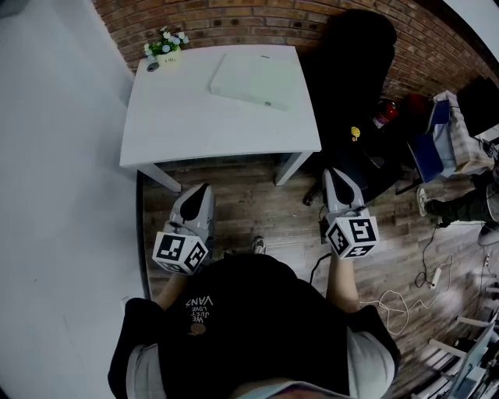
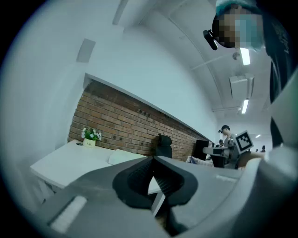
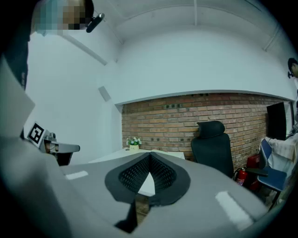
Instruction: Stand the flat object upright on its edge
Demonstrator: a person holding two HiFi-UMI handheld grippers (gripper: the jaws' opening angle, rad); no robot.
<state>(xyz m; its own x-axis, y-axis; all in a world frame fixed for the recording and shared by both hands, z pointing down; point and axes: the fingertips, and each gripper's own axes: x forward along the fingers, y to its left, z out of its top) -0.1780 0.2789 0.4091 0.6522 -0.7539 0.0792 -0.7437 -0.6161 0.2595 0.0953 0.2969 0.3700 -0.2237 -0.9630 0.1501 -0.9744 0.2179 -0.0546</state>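
- Plant (image 1: 165,48): small pot of white and blue flowers, standing at the table's far left corner, close to the brick wall (image 1: 257,19).
- Dark disc (image 1: 153,67): small, just beside the plant, at the table's left edge; too small to tell what it is.
- Table (image 1: 195,117): white, square, on a wood floor (image 1: 257,203); its near half is bare.
- Left gripper (image 1: 206,188): held level over the floor, short of the table's near edge, well apart from the flat object. Jaws closed tip to tip, nothing between them.
- Flat object (image 1: 253,80): white, thin, rectangular, lying flat on its broad face on the table's far right part, turned askew to the edges, one corner near the right edge. Nothing touches it.
- Right gripper (image 1: 330,172): held over the floor just off the table's near right corner, tilted slightly down. Jaws closed together, empty.
- Chair (image 1: 355,54): black, high-backed, just beside the table's right edge, against the brick wall.
- Extinguisher (image 1: 384,113): red, on the floor right of the chair.
- Cable (image 1: 398,300): white, looped on the floor at the person's right.
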